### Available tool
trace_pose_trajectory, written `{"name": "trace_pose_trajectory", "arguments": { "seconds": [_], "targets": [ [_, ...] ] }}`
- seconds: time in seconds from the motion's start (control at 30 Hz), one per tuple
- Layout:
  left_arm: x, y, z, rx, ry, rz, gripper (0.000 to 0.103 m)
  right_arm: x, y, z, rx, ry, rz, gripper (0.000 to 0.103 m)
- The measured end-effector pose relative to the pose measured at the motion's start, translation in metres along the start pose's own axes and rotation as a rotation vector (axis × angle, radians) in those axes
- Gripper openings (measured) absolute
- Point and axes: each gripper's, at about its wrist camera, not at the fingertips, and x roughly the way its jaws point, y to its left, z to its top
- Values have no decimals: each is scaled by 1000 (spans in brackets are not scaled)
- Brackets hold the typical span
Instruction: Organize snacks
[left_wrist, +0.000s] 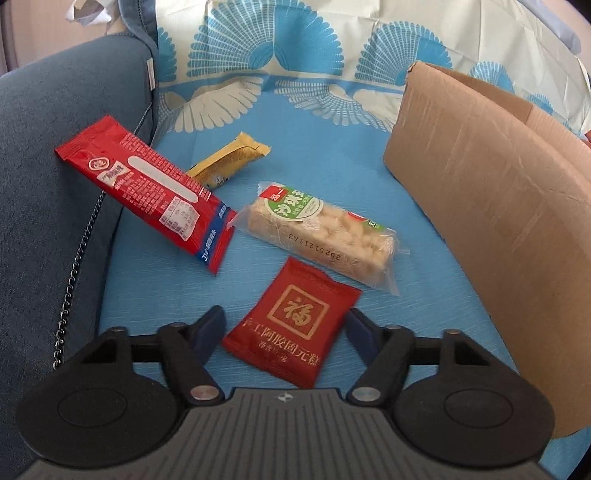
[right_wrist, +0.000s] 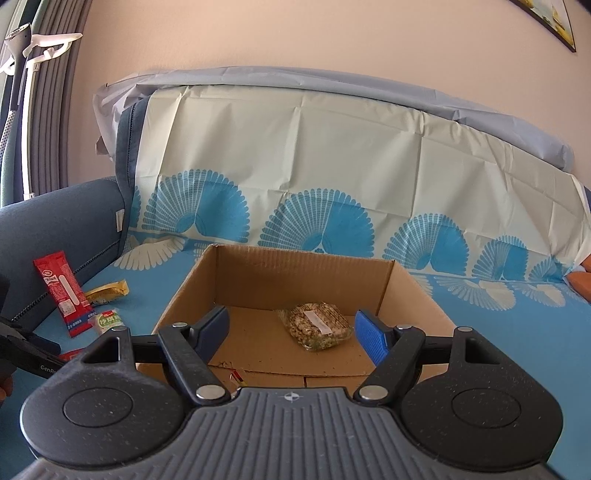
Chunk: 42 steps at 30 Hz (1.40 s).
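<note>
The red packet (left_wrist: 291, 325) lies flat on the blue cloth (left_wrist: 166, 280) directly between the spread fingers of the left gripper (left_wrist: 286, 326) — long axis running forward, slightly tilted. The right gripper (right_wrist: 291, 330) (open, empty) hangs over the box (right_wrist: 413, 288).

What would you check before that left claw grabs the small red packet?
1. Left gripper jaws open: ok.
2. Red packet between the jaws: ok.
3. Packet apart from the rice bar: cannot tell, corners look close.
4. Box open on top: ok.
5. Room in the box beside the nut pack: ok.
6. Right gripper empty: ok, but it hangs over the box.
</note>
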Motion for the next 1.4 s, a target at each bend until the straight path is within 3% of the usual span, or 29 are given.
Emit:
{"name": "trace_pose_trajectory", "arguments": {
  "seconds": [0.03,0.13,0.33,0.57,0.7,0.9,1.07,1.27,1.4],
  "targets": [
    [-1,1,0,-3,-3,-6,59,0,1,0,-2,1,-1,76],
    [-4,6,0,-33,-9,-12,49,1,2,-1,-9,4,-5,76],
    [-13,20,1,-120,-14,9,48,1,7,0,-21,10,-11,76],
    [-34,42,-3,-239,-40,103,48,-4,14,-1,-62,-2,14,76],
    [-29,56,-8,-312,12,118,48,0,25,7,-58,21,63,74],
    [-21,54,-8,-303,38,143,49,12,81,34,-38,69,183,67],
    [-19,52,-7,-295,37,145,52,36,133,49,-64,91,246,52],
    [-20,54,-9,-312,34,140,50,90,164,38,-59,198,225,52],
    [-21,60,-7,-351,32,120,47,128,179,24,-89,277,206,58]
  ]
}}
